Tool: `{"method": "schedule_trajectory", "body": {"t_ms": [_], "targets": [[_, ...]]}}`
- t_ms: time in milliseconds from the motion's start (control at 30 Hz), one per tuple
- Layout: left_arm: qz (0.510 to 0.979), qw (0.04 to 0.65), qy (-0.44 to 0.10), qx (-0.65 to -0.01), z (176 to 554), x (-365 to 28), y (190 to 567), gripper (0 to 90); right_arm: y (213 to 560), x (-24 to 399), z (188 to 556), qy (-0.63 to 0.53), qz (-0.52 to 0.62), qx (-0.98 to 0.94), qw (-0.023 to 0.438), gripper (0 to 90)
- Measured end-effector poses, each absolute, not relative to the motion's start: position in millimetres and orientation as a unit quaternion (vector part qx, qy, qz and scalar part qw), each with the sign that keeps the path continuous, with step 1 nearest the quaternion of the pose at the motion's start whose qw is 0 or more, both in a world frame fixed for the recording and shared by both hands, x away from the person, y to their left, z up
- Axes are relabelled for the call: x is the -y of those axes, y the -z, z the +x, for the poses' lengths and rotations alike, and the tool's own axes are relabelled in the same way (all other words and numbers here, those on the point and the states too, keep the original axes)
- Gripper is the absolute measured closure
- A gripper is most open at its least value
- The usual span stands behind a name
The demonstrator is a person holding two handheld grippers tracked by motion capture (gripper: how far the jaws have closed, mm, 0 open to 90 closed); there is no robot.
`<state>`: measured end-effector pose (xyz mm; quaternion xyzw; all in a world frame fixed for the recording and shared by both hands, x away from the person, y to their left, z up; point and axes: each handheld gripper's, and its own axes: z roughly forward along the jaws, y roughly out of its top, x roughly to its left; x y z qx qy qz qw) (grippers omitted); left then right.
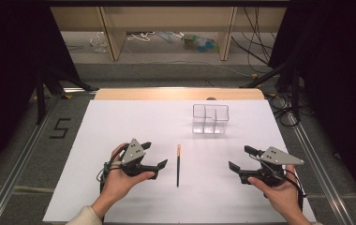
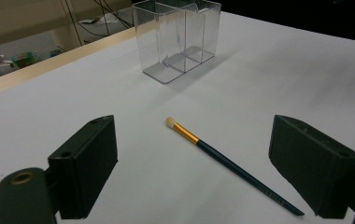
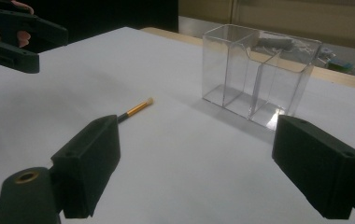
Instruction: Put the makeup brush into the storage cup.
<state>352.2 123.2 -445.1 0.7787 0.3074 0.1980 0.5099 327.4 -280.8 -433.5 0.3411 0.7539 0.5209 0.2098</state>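
Observation:
A thin makeup brush (image 1: 178,165) with a dark blue handle, gold ferrule and pale tip lies on the white table sheet (image 1: 120,122), tip pointing away from me. A clear plastic organiser (image 1: 210,118) with dividers stands empty beyond it, slightly right. My left gripper (image 1: 155,155) hovers just left of the brush, open and empty; in the left gripper view the brush (image 2: 222,160) lies between its jaws and the organiser (image 2: 178,39) stands behind. My right gripper (image 1: 241,158) is open and empty to the brush's right, facing the brush (image 3: 136,110) and organiser (image 3: 257,77).
The table's wooden far edge (image 1: 178,93) runs behind the organiser. Past it are shelf legs, cables and clutter on the floor (image 1: 166,61). Metal rails (image 1: 24,154) flank the table. The other hand's gripper (image 3: 17,39) shows at the upper left of the right gripper view.

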Motion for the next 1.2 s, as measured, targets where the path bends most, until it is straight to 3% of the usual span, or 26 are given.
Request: {"method": "schedule_trajectory", "body": {"t_ms": [1200], "targets": [[0.821,0.457,-0.163,-0.301,375.3,-73.0,448.8,15.9,434.3,281.3,327.2,-0.522,0.344,-0.753,0.207,16.3]]}}
